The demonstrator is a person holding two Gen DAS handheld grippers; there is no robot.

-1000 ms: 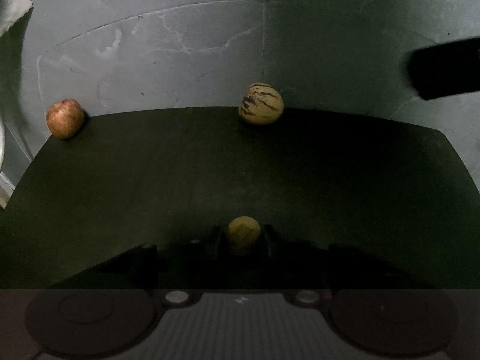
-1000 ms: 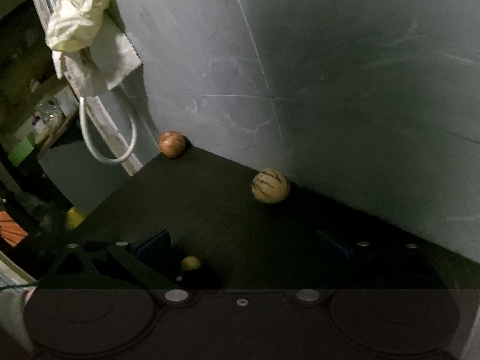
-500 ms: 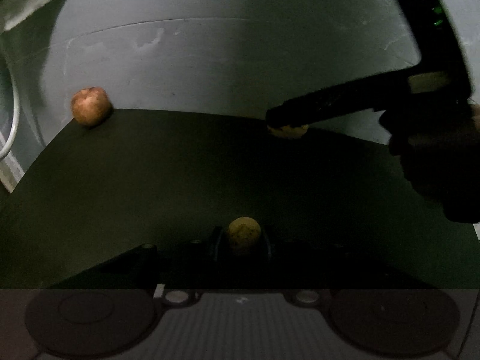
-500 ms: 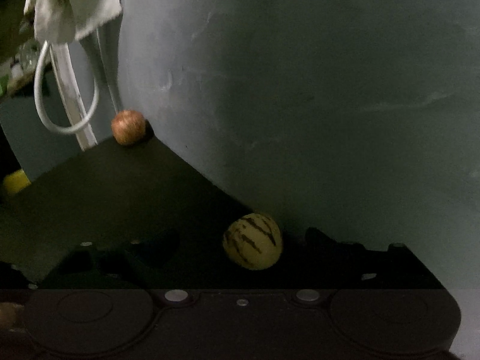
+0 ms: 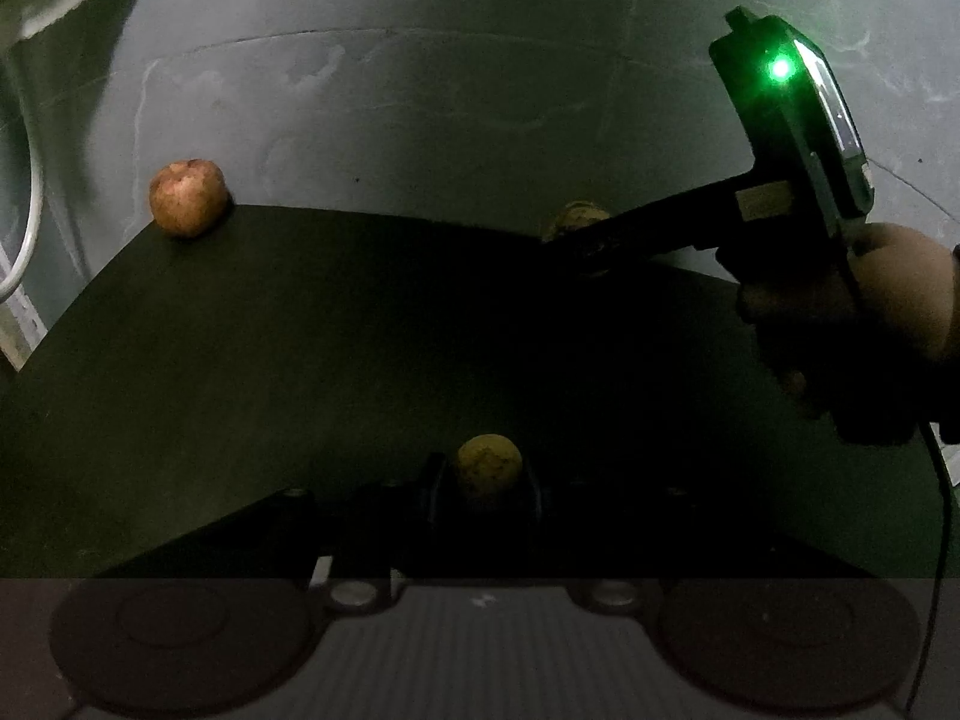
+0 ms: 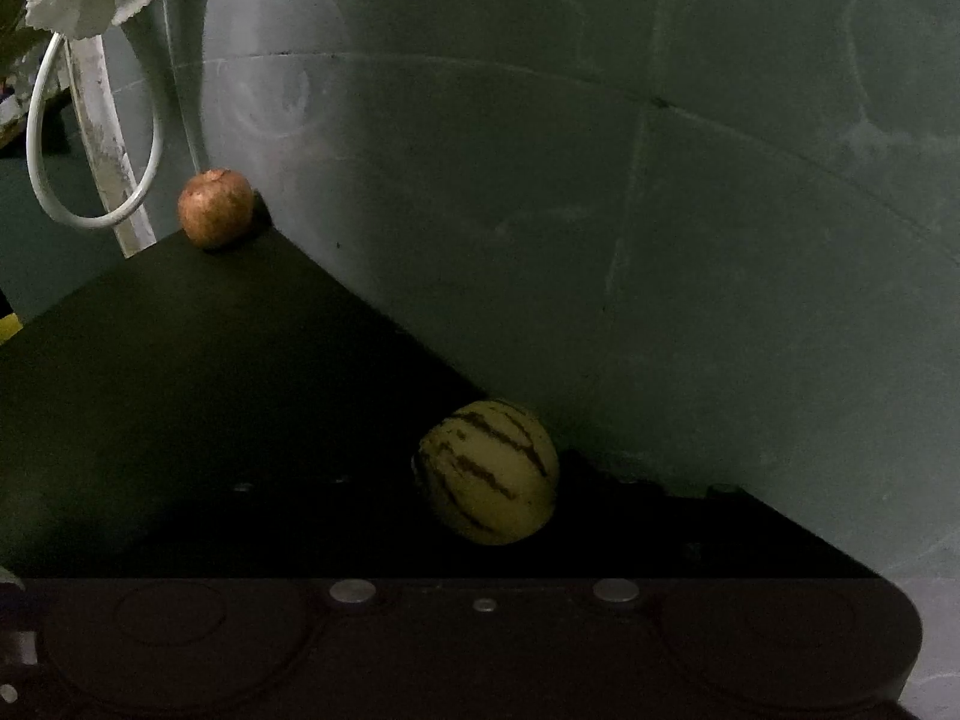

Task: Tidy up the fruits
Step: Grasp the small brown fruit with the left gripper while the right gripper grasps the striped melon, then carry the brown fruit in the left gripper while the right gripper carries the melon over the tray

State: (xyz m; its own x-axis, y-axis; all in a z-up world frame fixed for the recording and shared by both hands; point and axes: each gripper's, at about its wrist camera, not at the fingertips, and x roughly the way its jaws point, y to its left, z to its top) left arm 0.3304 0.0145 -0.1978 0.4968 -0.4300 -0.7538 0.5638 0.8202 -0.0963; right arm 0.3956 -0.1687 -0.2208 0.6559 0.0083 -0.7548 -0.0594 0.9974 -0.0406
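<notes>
The left claw (image 5: 487,483) is clamped on a small yellow fruit (image 5: 489,463), round, with no clear long axis. The right claw (image 6: 489,498) frames the striped melon (image 6: 489,471), its fingers too dark to tell whether they touch it. The melon sits at the dark worktop (image 5: 300,360) back edge against the grey wall (image 6: 600,210), stripes slanting down to the right. A reddish apple (image 5: 187,197) rests at the far left corner. Compared with half a second ago, the melon looms larger and closer between the right claw's fingers.
</notes>
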